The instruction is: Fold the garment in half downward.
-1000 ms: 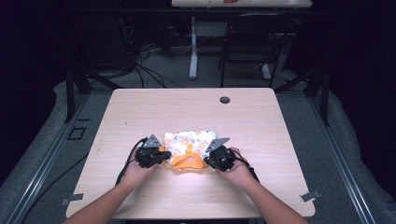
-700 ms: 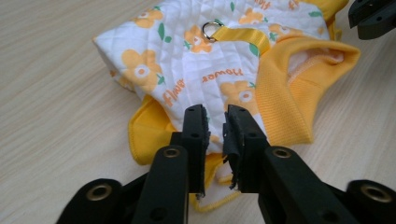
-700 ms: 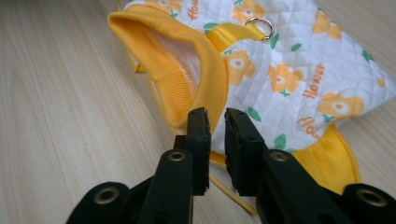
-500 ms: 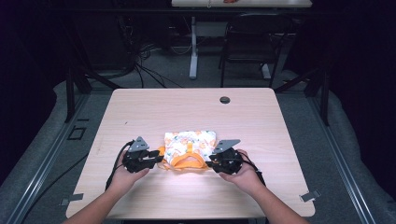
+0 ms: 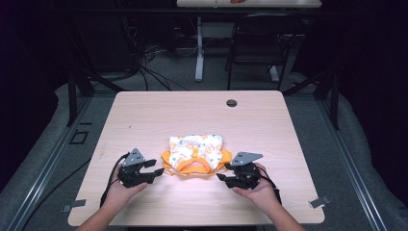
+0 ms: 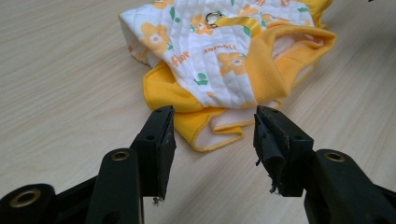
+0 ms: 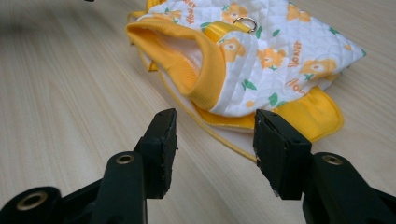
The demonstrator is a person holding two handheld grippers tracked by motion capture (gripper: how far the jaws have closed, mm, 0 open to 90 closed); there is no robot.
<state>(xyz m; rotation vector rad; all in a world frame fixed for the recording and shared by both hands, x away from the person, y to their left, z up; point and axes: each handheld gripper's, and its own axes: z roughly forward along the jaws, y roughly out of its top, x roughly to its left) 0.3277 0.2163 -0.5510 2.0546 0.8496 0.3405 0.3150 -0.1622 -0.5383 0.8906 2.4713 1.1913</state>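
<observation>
Both grippers — left gripper [image 5: 156, 169] and right gripper [image 5: 224, 172] — have just opened wide and backed off the little yellow flowered garment [image 5: 196, 154], now lying folded mid-bench [image 5: 269, 125] between them with nothing gripped — looks like that fold's finished.

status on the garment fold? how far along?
Done: the orange-and-white floral garment lies folded into a compact bundle on the table. In hand: nothing; the left claw and right claw have just been opening and flank it, empty. Left: possibly nothing, maybe one tidy-up.
</observation>
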